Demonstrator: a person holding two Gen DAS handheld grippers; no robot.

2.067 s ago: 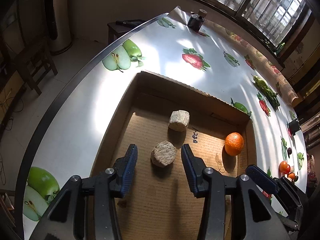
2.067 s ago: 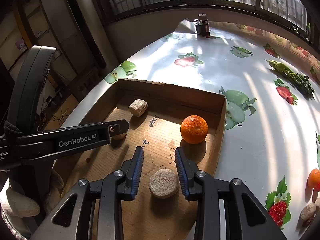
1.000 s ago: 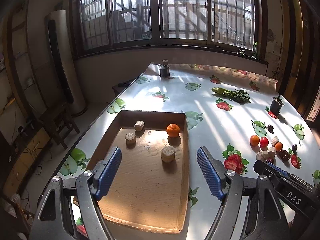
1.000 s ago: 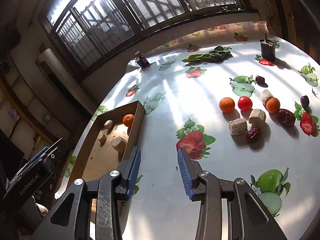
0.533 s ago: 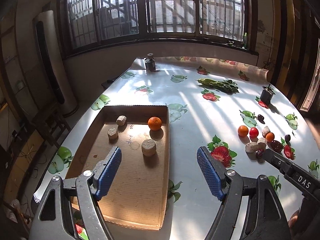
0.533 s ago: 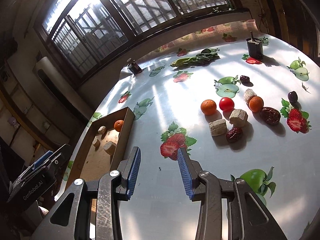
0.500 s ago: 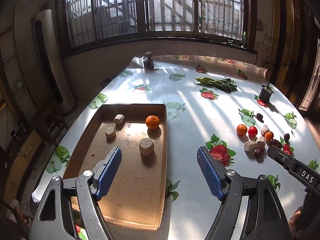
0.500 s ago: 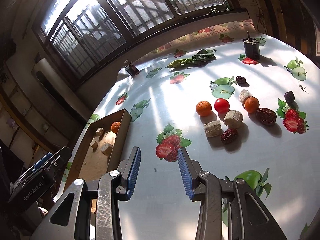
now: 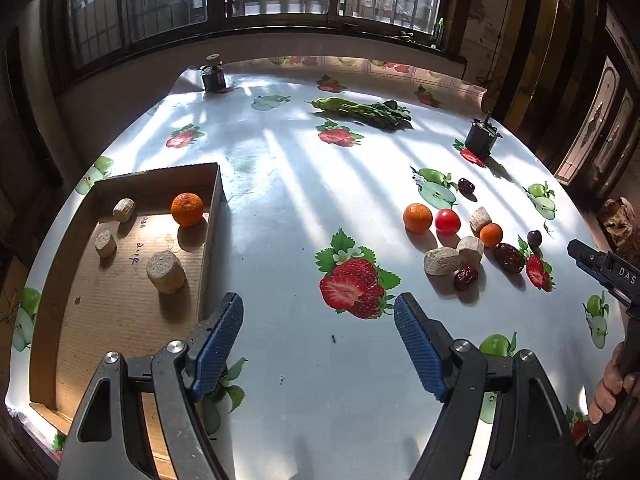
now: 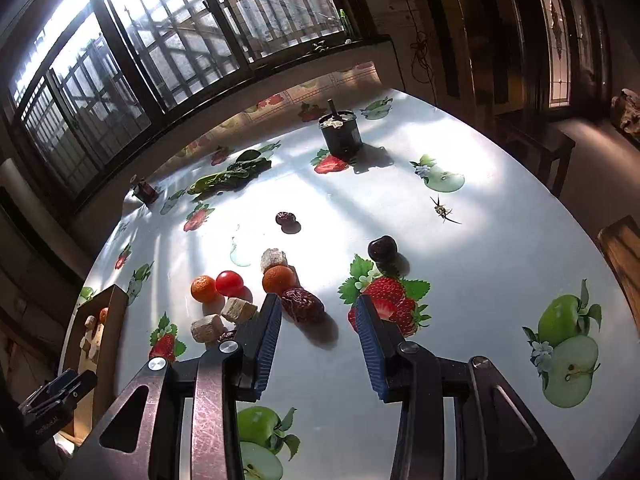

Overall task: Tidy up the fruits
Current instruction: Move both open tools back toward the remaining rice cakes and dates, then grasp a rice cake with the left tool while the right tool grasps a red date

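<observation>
Left wrist view
- Progress: roughly a third done, it's reckoned. One orange (image 9: 187, 209) and three beige chunks are already sat in the cardboard tray (image 9: 56, 264), off to the left of the fingers.
- Still to go: a loose pile is seen ahead and to the right of the fingers, with an orange fruit (image 9: 417, 218), a red tomato (image 9: 447, 221), a beige block (image 9: 442, 261) and a dark date (image 9: 509, 257) in it.
- Left gripper (image 9: 318, 342): fingers spread wide, nothing between them, only bare tabletop (image 9: 304, 208) with a printed strawberry just ahead.
- Pose: pitched steeply down over the tabletop, tray edge just beside the left finger.
- Extra: the other tool is glimpsed at the far right edge, held in a hand (image 9: 614, 384).

Right wrist view
- Right gripper (image 10: 318, 338): fingers parted and empty, nothing pinched.
- Nearest target: the wrinkled date (image 10: 303, 305) lies just ahead of the tips, close to the left finger, not touched.
- Others: a dark cherry (image 10: 382, 249) further ahead, oranges and blocks to the left.
- Pose: angled down at the pile, a pick looks likely next.
</observation>
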